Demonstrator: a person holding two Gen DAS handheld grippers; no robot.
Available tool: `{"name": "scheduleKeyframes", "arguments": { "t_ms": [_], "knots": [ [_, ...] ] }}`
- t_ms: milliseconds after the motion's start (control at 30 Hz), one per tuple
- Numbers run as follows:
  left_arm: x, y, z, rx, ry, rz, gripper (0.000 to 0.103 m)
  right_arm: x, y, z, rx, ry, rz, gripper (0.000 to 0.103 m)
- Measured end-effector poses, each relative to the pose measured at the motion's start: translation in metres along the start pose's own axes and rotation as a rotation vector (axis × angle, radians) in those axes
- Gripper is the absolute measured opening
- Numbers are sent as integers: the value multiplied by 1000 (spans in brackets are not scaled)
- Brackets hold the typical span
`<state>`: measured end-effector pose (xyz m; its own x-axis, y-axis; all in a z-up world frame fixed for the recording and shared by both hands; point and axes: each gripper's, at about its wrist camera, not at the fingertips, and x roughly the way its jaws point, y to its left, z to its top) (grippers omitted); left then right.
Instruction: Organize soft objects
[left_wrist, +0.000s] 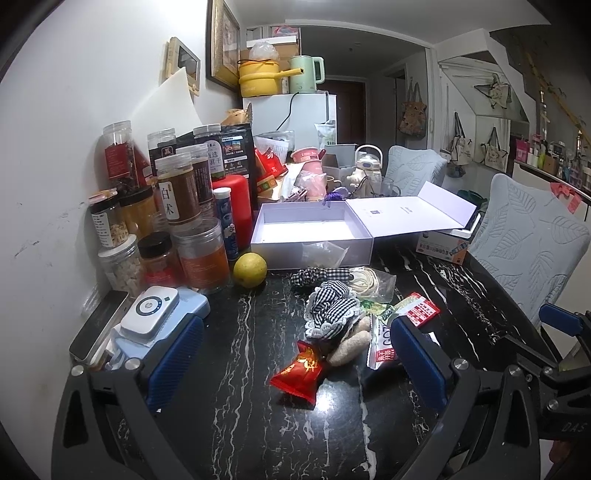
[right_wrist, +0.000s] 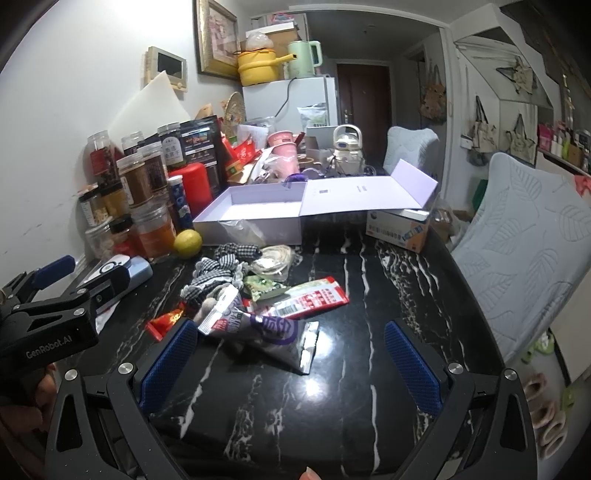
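Containers first. The open lavender cardboard box (left_wrist: 310, 236) sits at the back of the black marble-veined table (left_wrist: 258, 387), lid (left_wrist: 410, 214) folded flat to its right. The part of its floor I can see is bare; a clear plastic bag (left_wrist: 325, 253) lies against its front wall. To its left, a cluster of clear screw-top jars (left_wrist: 177, 192) holds dried goods; I will not give a count, since several hide others. One yellow-green round fruit (left_wrist: 250, 269) rests just beside the box's front left corner.

Soft objects: a heap of black-and-white gingham fabric pieces with lace edging (left_wrist: 328, 299) lies in front of the box, mid-table, its long axis running from the box toward me. I cannot separate the pieces well enough to count. A beige plush piece (left_wrist: 351, 349) touches the heap's near end.

Packets, four: one red foil snack packet (left_wrist: 299, 373), one silver-and-purple foil pouch (right_wrist: 266, 328), one red-and-white flat sachet (right_wrist: 314, 297), one green wrapper (right_wrist: 264, 286).

Left tongs (left_wrist: 295, 365): released, pads wide, red packet between them untouched. Right tongs (right_wrist: 291, 354): released, straddling the silver pouch, nothing gripped.
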<state>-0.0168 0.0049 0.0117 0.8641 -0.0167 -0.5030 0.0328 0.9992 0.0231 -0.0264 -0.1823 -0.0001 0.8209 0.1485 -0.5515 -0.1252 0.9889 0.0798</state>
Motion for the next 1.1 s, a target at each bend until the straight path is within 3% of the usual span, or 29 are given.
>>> {"name": "scheduleKeyframes", "arguments": {
  "t_ms": [1100],
  "knots": [
    [-5,3,2,-6,-9,-5,103,0,8,-2,-30,0,20,103]
  ]
}}
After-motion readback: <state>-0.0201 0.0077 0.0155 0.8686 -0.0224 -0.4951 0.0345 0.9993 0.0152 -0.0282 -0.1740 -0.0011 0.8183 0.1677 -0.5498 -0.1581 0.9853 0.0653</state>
